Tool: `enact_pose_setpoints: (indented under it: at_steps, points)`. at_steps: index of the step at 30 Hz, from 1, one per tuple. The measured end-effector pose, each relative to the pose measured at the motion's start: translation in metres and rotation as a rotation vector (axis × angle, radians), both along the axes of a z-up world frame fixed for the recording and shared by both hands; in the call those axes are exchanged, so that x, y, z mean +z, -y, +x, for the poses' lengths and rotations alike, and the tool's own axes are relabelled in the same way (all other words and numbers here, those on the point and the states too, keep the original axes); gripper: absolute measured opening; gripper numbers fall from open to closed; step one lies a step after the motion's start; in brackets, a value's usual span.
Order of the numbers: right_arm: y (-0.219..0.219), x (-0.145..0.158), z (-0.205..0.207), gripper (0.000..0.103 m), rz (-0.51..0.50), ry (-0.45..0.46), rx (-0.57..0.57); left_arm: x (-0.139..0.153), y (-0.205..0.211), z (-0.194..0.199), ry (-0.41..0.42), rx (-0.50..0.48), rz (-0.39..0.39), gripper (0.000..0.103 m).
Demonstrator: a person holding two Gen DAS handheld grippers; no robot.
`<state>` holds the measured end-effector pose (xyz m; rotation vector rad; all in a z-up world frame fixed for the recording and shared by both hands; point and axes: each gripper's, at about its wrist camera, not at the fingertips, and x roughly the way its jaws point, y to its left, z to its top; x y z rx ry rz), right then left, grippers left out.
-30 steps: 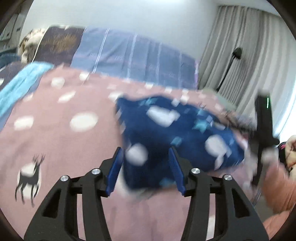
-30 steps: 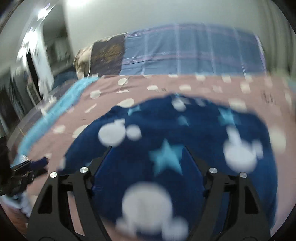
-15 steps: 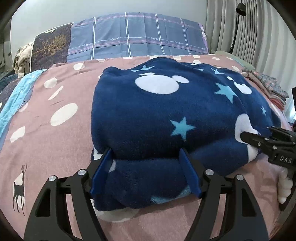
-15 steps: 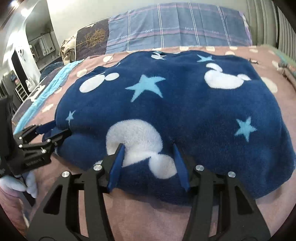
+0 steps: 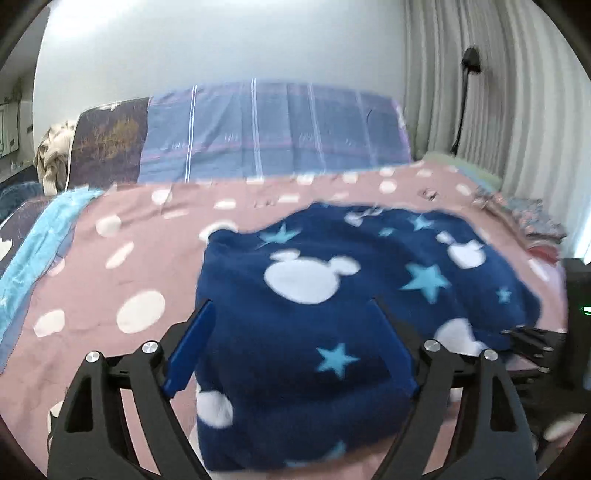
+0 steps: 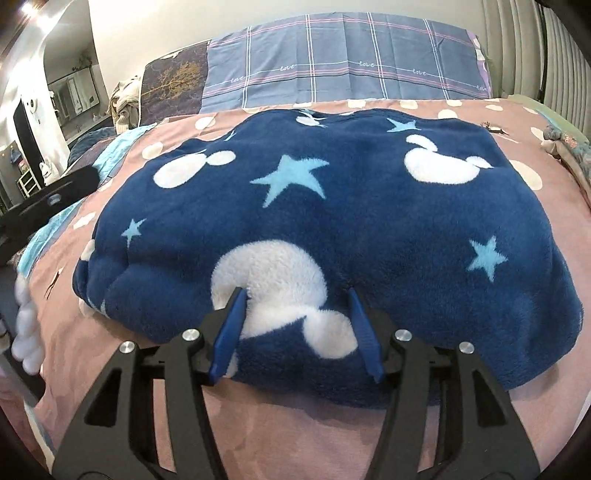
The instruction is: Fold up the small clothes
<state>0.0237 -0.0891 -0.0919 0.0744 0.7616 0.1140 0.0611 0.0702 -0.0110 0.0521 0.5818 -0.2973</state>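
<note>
At lower centre, the folded fleece garment is straddled by both hand-held grippers — left, right — jaws apart, apparently for release.

Both views bulge with fisheye curving, and dark rims cut off the corners; the left wrist view is smeared throughout, so the navy fleece and the pink bedspread lose their edges and the curtain turns hazy; the right wrist view is sharp, with the pile of the fleece crisp; light is soft, even and fairly bright; a ceiling lamp glares at the upper left; a soft shadow lies under the near edge of the fleece on the bedspread.
</note>
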Motion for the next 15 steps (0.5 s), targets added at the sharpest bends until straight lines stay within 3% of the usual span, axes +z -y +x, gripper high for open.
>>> enact_pose_setpoints:
  at_steps: [2, 3, 6, 15]
  points:
    - [-0.002, -0.001, -0.001, 0.059, -0.015, 0.005, 0.0, -0.04, 0.003, 0.026, -0.135, 0.01, 0.06, 0.086]
    - [-0.004, -0.001, -0.001, 0.059, -0.026, 0.006, 0.006, -0.053, 0.004, 0.03, -0.147, 0.014, 0.07, 0.088]
    - [-0.007, 0.0, 0.001, 0.059, -0.043, 0.003, 0.015, -0.043, -0.006, 0.024, -0.128, 0.007, 0.015, 0.088]
    - [-0.01, 0.017, 0.002, 0.058, -0.051, 0.045, -0.026, -0.047, -0.008, 0.025, -0.128, 0.003, 0.0, 0.088]
